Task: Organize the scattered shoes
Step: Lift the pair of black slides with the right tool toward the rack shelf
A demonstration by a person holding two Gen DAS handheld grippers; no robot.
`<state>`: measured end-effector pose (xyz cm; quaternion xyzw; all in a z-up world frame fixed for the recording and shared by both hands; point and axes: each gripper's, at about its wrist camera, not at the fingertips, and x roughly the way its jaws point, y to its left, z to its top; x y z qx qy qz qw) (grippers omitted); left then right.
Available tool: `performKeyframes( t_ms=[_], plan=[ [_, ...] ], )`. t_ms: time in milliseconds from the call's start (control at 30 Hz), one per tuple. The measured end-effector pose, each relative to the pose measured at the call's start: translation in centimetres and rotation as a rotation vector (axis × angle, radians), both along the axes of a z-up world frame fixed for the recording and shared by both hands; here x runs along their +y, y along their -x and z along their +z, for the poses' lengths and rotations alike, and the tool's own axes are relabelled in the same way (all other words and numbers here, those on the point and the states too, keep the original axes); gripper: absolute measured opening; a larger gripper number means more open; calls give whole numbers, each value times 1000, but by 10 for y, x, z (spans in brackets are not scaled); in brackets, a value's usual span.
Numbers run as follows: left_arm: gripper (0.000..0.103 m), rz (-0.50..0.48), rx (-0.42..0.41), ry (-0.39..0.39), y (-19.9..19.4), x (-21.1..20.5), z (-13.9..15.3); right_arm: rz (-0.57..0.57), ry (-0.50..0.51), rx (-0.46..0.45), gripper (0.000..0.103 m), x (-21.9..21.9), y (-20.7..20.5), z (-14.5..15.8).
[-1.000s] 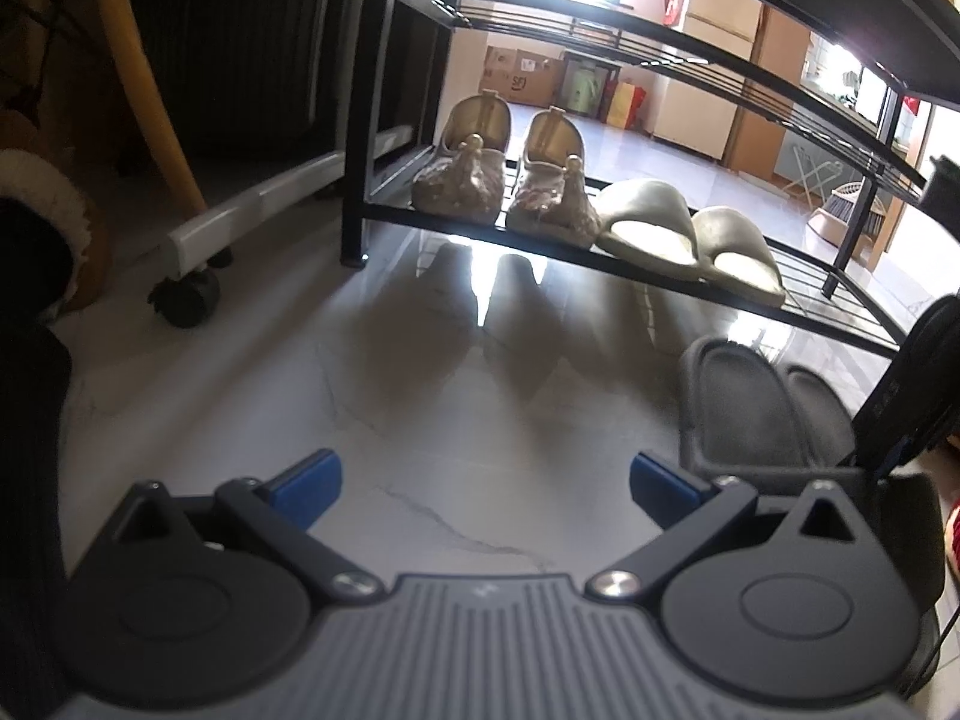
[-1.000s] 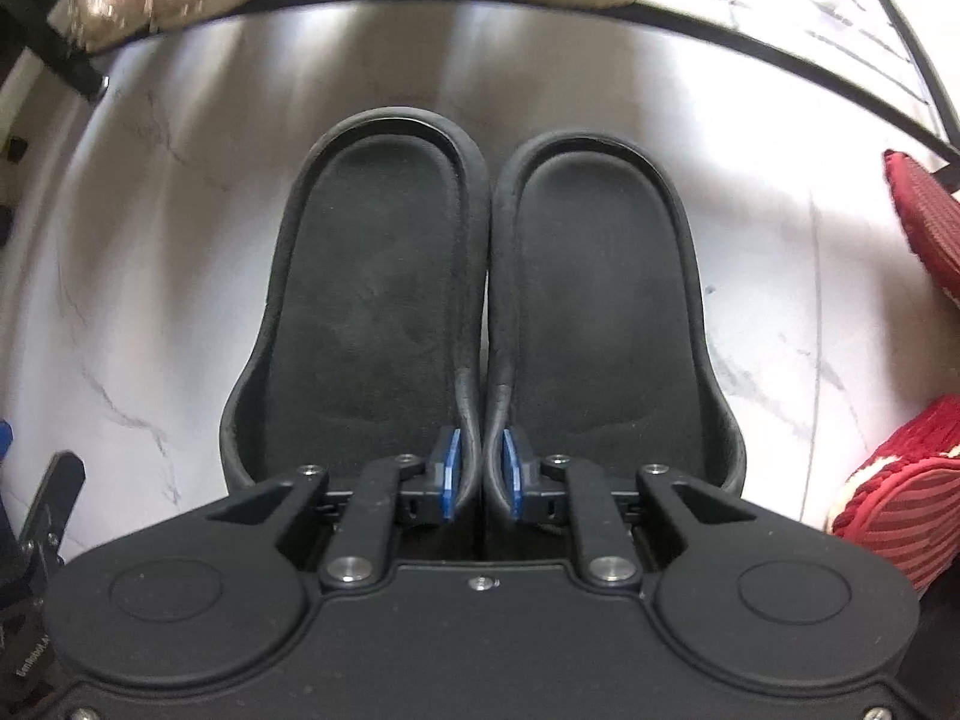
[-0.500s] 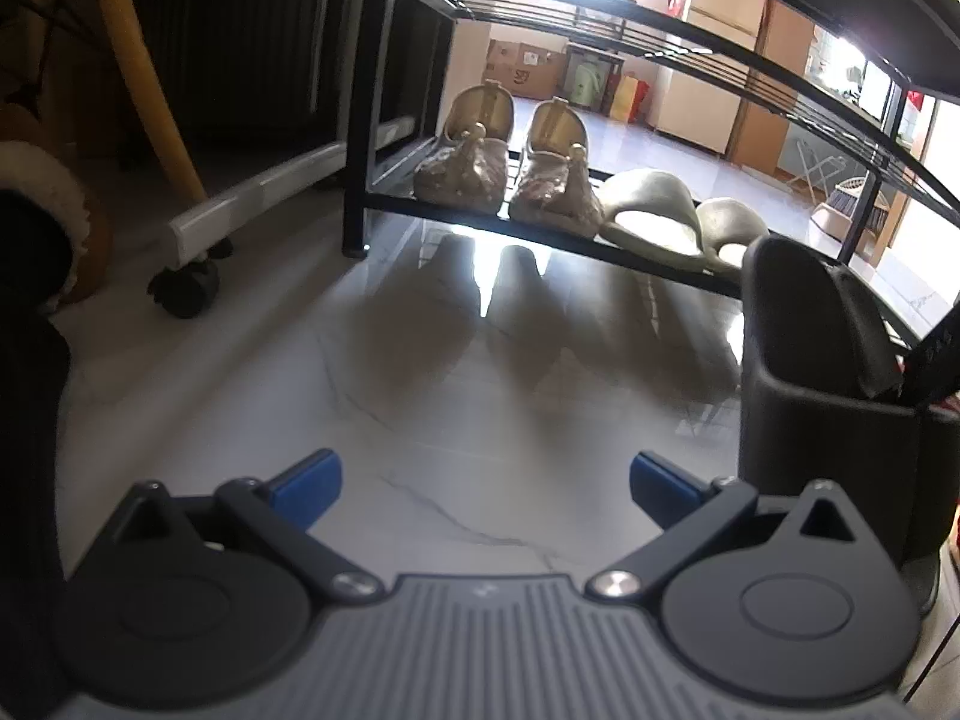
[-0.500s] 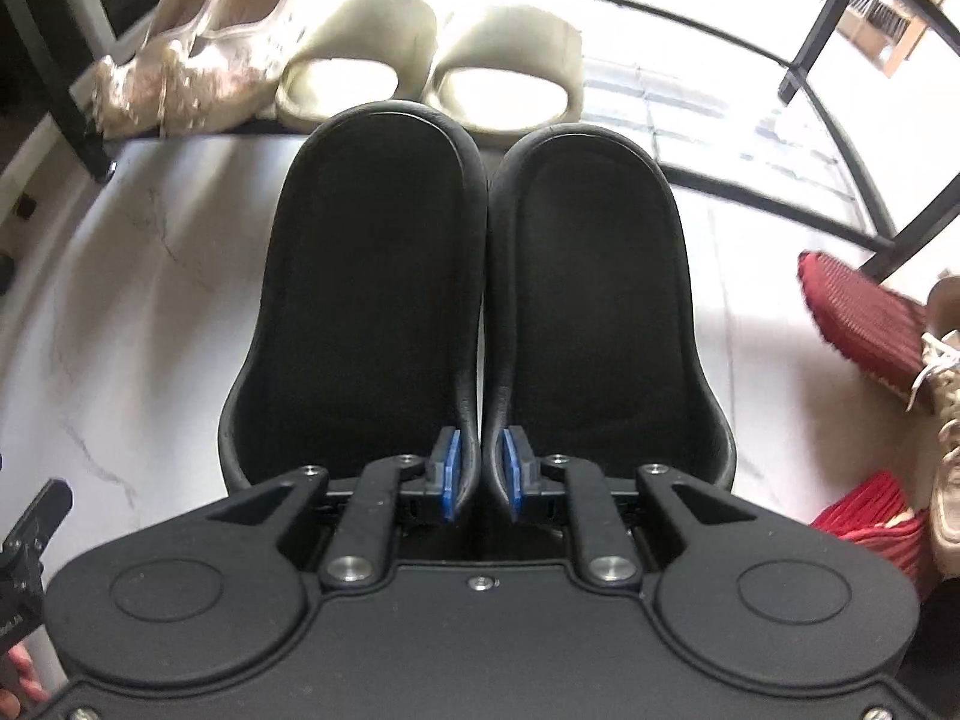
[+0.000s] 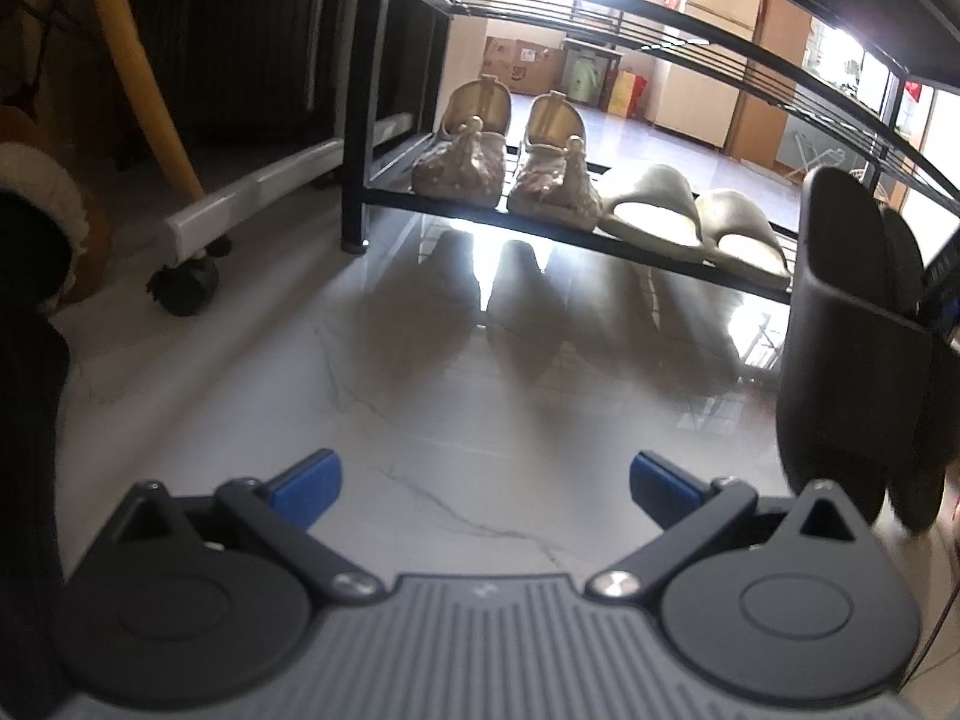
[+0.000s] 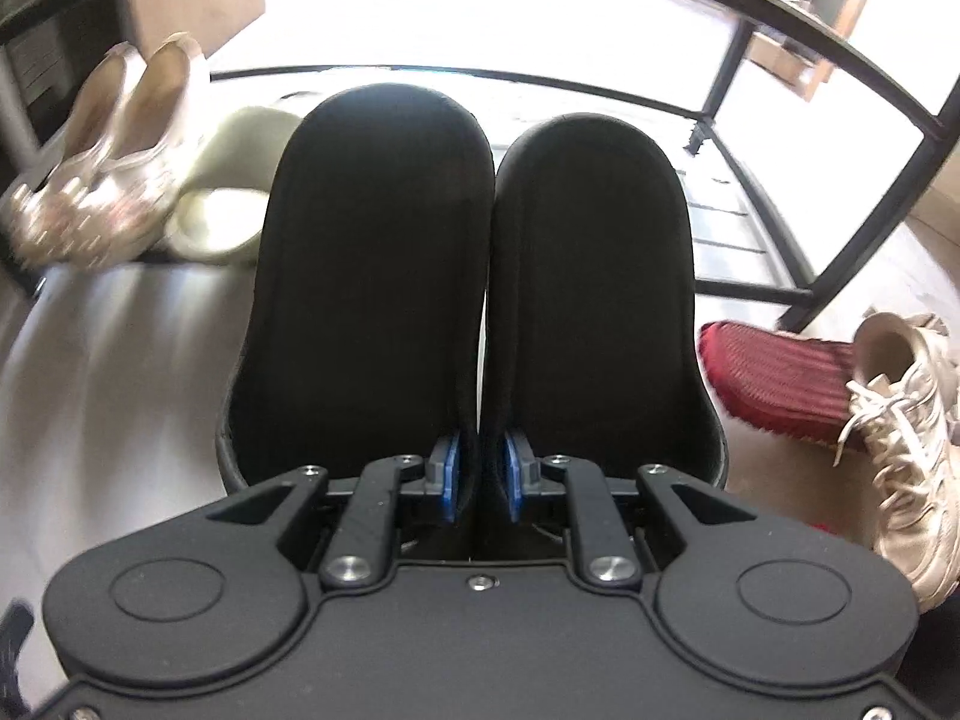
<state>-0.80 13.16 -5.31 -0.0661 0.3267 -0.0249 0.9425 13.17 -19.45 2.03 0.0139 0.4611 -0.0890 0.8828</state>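
Observation:
My right gripper is shut on the touching inner edges of a pair of black slippers, holding both off the floor, toes pointing at the black shoe rack. The pair shows in the left wrist view at the right, lifted and tilted up. My left gripper is open and empty, low over the marble floor. On the rack's bottom shelf stand a pair of sequined flats and a pair of beige slippers.
A red slipper and a white sneaker lie on the floor to the right of the rack. A castor leg and a yellow chair leg stand left of the rack. A fleece-lined boot sits far left.
My right gripper has lifted the black slippers off the floor and tilted them up toward the rack's bottom shelf. My left gripper has stayed open and almost still.

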Motion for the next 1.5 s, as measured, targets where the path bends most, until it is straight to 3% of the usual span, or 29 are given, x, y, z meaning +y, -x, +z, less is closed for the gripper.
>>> performKeyframes(
  t_ms=[200, 500, 933, 1033, 1100, 1200, 1233, 1267, 1333, 1433, 1500],
  plan=[
    [102, 27, 8, 28, -2, 4, -2, -29, 15, -38, 16, -27, -17, 4],
    [102, -16, 9, 29, -5, -6, -9, -60, -15, -113, 16, -69, -53, 2],
    [102, -15, 78, 48, -17, -11, -24, -41, -2, -118, 10, -90, -110, -25],
    [102, -17, 83, 52, -18, -12, -26, -55, -33, -168, 10, -94, -108, -27],
    [102, -20, 84, 52, -18, -12, -26, -74, -93, -221, 14, -102, -102, -25],
    [102, -20, 84, 55, -17, -12, -25, -87, -171, -316, 29, -110, -79, -21],
    [102, -19, 82, 56, -17, -11, -25, -89, -188, -341, 41, -112, -72, -19],
    [102, -18, 81, 58, -17, -11, -25, -84, -190, -371, 60, -111, -62, -17],
    [103, -18, 81, 62, -16, -11, -24, -60, -178, -449, 75, -107, -37, -13],
    [102, -24, 82, 58, -15, -12, -25, -38, -172, -510, 76, -99, -3, -12],
    [102, -25, 79, 58, -15, -12, -24, -59, -237, -531, 76, -94, 20, -19]
  ],
)
